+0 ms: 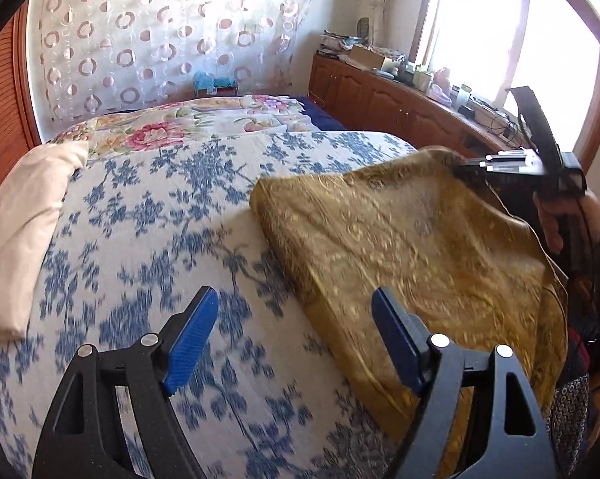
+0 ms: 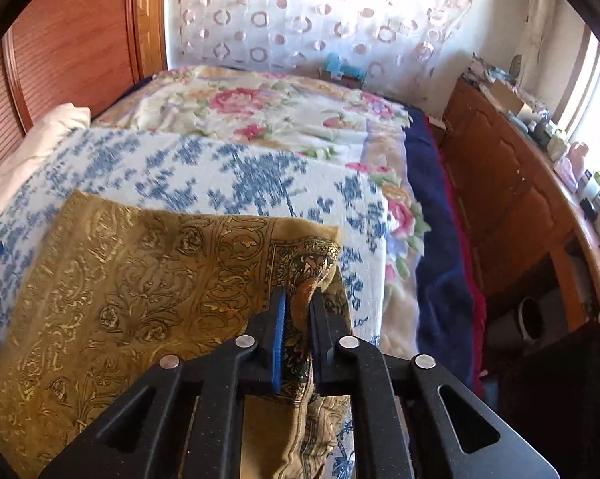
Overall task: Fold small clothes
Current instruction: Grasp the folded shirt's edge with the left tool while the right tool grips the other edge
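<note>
on the bed [image 1: 188,215], soft, light gold cloth [image 2: 140,279]: right gripper [image 2: 298,319] pinches its corner; left gripper [image 1: 292,339] gapes empty; take edges.

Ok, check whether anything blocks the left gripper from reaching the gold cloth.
Nothing visible does. The left gripper hangs open over the bedspread, right at the near edge of the gold cloth. The right gripper pinches its far corner.

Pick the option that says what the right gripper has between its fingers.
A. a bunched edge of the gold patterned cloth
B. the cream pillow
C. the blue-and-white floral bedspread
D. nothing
A: the right gripper has its fingers closed on a bunched edge of the gold patterned cloth, lifting it off the bed.
</note>
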The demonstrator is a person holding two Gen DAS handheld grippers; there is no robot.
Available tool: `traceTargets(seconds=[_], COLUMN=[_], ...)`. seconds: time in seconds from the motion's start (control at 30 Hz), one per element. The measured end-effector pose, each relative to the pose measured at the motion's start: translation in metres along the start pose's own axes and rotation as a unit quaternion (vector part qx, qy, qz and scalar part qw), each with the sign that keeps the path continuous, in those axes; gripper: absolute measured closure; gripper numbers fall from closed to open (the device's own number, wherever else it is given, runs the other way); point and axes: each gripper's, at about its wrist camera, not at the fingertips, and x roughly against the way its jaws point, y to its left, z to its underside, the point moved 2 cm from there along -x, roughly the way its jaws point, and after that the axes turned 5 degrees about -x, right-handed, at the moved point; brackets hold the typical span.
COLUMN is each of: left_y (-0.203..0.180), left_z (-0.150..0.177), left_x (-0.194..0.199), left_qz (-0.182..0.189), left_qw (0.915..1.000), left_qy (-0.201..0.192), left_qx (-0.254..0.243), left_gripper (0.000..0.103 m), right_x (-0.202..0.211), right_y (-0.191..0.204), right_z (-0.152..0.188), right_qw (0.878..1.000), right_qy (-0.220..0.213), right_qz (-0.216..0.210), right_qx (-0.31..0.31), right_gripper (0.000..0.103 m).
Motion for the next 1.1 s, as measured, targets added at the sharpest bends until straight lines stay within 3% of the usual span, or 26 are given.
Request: traceTargets(seconds=[0.03,0.07,0.1,0.27,0.53,0.63,0.67,0.7,0.8,0.97,1.1], left_y=[0.003,0.004,0.005,0.011,0.015,0.013,0.012,0.01,0.008,-0.002,-0.023], left_z=[-0.004,-0.007,-0.01,-0.026,-0.032,-0.034,-0.034,-0.034,-0.036,-0.044,-0.059], left_x=[-0.006,-0.011,-0.017,-0.043,-0.064,-0.067,-0.067,-0.067,-0.065,-0.039,0.017], left_qz=[-0.003,-0.004,-0.003,-0.008,0.025,0.026,0.03,0.037,0.041,0.068,0.088], left_qw=[1.0,0.9999,0.9999,0.9992,0.9976,0.9973,0.9973,0.9973,0.9976,0.9972,0.9955], left_qy=[0.009,0.013,0.017,0.04,0.063,0.068,0.066,0.063,0.056,0.033,-0.028], left_qx=[0.002,0.001,-0.002,-0.003,0.015,0.014,0.011,0.01,0.007,-0.002,-0.022], left_gripper=[0.022,0.023,0.023,0.031,0.035,0.036,0.044,0.059,0.09,0.096,0.097], right_x=[-0.005,-0.012,-0.016,-0.039,-0.051,-0.047,-0.045,-0.043,-0.03,0.019,0.078], right_y=[-0.001,-0.004,-0.006,-0.021,-0.025,-0.022,-0.021,-0.021,-0.019,-0.014,-0.005], right_z=[0.0,0.002,0.002,0.002,0.007,0.009,0.011,0.012,0.02,0.025,0.031], right_qw=[1.0,1.0,0.999,0.997,0.996,0.996,0.996,0.996,0.995,0.994,0.988], right_qy=[0.003,0.009,0.012,0.031,0.022,0.019,0.019,0.019,0.013,-0.057,-0.123], right_qz=[0.013,0.024,0.024,-0.027,-0.053,-0.064,-0.066,-0.071,-0.088,-0.091,-0.089], right_qx=[-0.004,-0.01,-0.017,-0.068,-0.071,-0.056,-0.053,-0.05,-0.035,-0.031,-0.023], right_gripper=[0.077,0.06,0.049,0.047,0.047,0.06,0.067,0.079,0.091,0.093,0.093])
